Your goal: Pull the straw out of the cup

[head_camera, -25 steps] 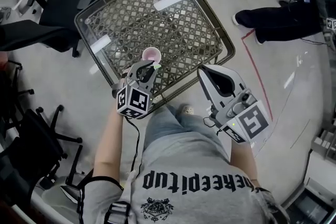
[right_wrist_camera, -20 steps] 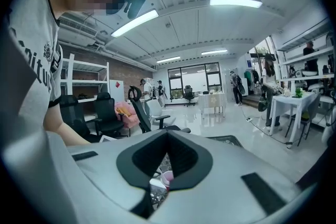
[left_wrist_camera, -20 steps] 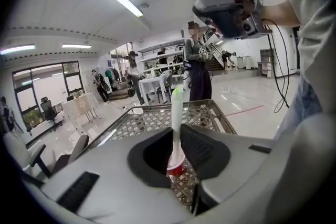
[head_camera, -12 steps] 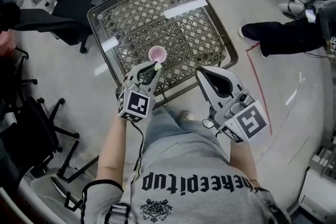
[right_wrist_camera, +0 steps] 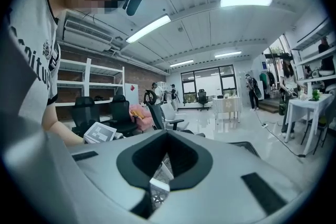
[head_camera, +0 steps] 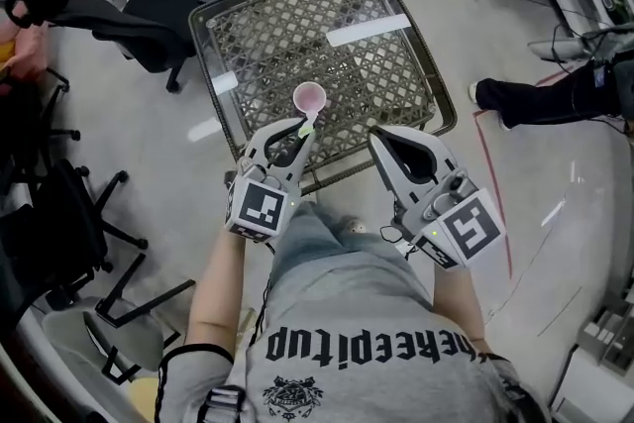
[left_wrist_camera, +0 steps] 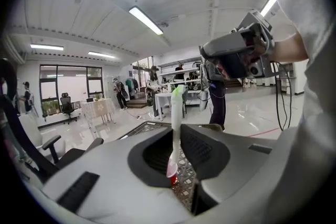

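A small pink cup point(head_camera: 308, 97) stands on the glass-topped wicker table point(head_camera: 396, 64), near its front edge. My left gripper point(head_camera: 300, 127) hovers just in front of the cup, shut on a white straw with a green tip point(head_camera: 308, 126). In the left gripper view the straw point(left_wrist_camera: 176, 123) stands upright between the jaws, and the cup point(left_wrist_camera: 171, 171) shows below, in line with the straw's lower end. From the head view the cup's inside looks bare. My right gripper point(head_camera: 377, 134) hangs over the table's front right edge, shut and empty point(right_wrist_camera: 168, 132).
Black office chairs point(head_camera: 168, 5) stand left of the table, with more chair bases point(head_camera: 89, 213) nearer me. A person's legs point(head_camera: 555, 99) and a red floor line point(head_camera: 495, 183) lie to the right. Desks and shelving fill the far room.
My left gripper has risen and rolled a little with the straw in it, and the straw's end has drawn up away from the cup. The right gripper has shifted only slightly.
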Motion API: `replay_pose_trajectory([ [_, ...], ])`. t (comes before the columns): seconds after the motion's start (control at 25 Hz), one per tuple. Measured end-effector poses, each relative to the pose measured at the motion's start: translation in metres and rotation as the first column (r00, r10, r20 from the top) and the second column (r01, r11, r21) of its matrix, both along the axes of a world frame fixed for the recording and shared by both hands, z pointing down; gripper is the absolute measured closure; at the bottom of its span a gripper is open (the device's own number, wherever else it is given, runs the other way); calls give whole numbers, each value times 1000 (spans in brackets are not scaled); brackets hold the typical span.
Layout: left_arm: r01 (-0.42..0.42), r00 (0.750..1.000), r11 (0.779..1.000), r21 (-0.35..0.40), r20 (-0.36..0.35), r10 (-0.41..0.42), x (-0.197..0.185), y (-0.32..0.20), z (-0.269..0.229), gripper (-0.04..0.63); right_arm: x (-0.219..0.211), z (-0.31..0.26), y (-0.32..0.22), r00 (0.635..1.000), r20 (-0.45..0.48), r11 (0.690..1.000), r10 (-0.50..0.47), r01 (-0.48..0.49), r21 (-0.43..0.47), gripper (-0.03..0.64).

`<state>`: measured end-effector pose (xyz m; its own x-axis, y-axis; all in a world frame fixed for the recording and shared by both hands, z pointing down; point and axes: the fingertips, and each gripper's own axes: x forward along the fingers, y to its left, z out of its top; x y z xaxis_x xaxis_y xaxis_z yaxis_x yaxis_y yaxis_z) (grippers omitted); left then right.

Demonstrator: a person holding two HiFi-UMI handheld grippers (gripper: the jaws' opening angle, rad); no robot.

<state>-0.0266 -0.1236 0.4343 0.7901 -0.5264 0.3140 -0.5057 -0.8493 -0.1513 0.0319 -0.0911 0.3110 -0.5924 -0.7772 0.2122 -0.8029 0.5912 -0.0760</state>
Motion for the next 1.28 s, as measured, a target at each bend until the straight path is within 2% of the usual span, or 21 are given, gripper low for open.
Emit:
replay_pose_trajectory([
  [0.12, 22, 999, 1000, 11, -43, -21, 0, 7, -17, 508, -3, -2, 4, 1000, 1, 1000, -27, 27, 12, 615],
  [0.24, 71, 993, 997, -25, -94, -74, -5, 15, -29, 508, -9, -3, 8, 999, 8, 998, -52, 52, 20, 615],
  [0.36, 91, 988, 996, -22, -126, -93, -7, 21, -41, 508, -13, -5, 12, 997, 12, 997, -71, 71, 24, 615],
  [0.68, 157, 976, 987, 20, -158, -152, -11, 37, -62, 508, -17, -5, 20, 989, 27, 988, -143, 141, 55, 615],
  [0.92, 208, 959, 978, 19, -199, -201, -14, 55, -79, 508, -20, -10, 32, 982, 36, 980, -187, 184, 78, 615],
  [1.28, 256, 946, 965, 49, -218, -240, -16, 80, -98, 508, -23, -15, 48, 969, 45, 965, -243, 237, 109, 615],
])
